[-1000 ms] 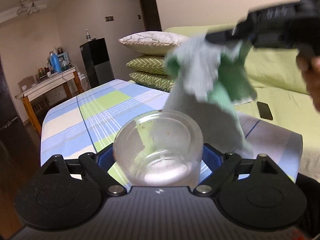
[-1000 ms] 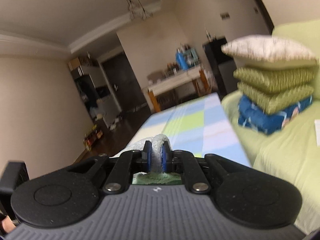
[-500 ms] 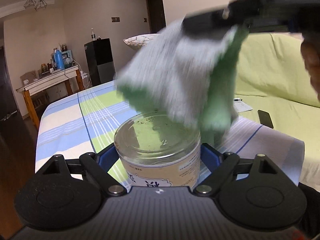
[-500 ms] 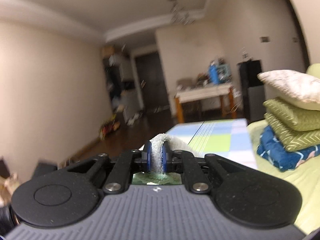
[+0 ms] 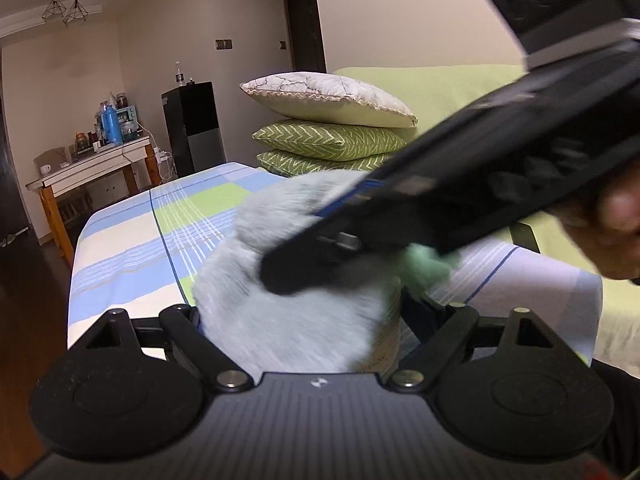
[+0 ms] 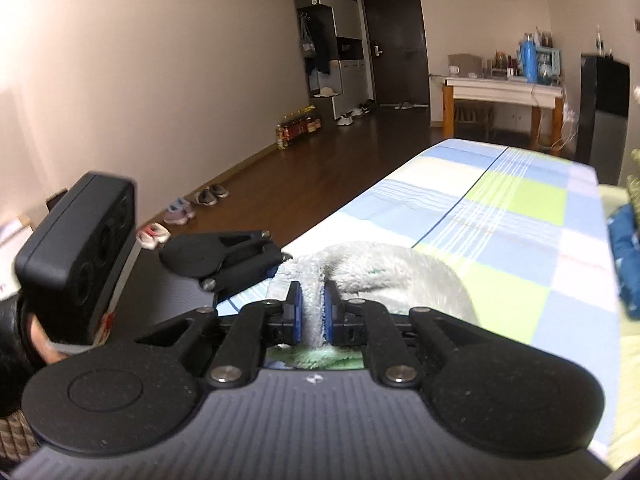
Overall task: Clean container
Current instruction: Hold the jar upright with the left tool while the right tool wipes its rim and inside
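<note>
Left wrist view: the right gripper [image 5: 316,268], clamped on the grey cloth [image 5: 288,304], has swung down from 1 o'clock so the cloth now caps the container [image 5: 386,344], pinched between the left gripper [image 5: 300,320] jaws that just closed in, so wiping is probably starting.

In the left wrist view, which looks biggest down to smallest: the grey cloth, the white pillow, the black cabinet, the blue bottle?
1. Grey cloth, but it is nearest the camera, which inflates it.
2. White pillow.
3. Black cabinet.
4. Blue bottle, far off and clearly smallest.
</note>
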`<action>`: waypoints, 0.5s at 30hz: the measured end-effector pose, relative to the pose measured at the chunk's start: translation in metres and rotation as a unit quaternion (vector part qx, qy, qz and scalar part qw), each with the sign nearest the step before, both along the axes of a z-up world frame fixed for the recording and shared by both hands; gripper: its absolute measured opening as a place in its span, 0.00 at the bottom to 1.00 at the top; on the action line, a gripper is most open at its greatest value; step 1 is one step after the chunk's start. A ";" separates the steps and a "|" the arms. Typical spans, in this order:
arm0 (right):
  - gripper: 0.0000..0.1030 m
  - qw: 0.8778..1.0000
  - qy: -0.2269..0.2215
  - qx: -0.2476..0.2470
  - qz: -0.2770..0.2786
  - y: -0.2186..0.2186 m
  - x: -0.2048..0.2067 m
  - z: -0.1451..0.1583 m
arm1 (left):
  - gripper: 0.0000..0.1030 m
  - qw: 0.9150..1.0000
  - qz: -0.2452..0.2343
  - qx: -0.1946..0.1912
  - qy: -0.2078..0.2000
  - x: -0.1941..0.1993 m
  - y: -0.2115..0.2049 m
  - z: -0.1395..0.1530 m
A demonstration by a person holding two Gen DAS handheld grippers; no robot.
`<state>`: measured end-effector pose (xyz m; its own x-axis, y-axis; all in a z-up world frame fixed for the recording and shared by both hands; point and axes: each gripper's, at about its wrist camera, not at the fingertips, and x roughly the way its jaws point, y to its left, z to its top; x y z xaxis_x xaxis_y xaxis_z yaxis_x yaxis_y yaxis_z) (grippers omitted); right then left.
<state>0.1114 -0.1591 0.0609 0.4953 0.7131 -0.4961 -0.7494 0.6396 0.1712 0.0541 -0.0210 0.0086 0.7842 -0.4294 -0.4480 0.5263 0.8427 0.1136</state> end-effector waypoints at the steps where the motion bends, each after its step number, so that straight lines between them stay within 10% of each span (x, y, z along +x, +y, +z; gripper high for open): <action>1: 0.06 1.000 0.003 0.005 -0.004 0.002 0.004 -0.001 | 0.85 1.000 0.000 0.000 0.000 -0.001 0.001 0.000; 15: 0.09 0.996 -0.051 -0.063 -0.046 -0.020 -0.026 0.005 | 0.85 1.000 -0.001 -0.006 -0.001 -0.003 0.005 -0.001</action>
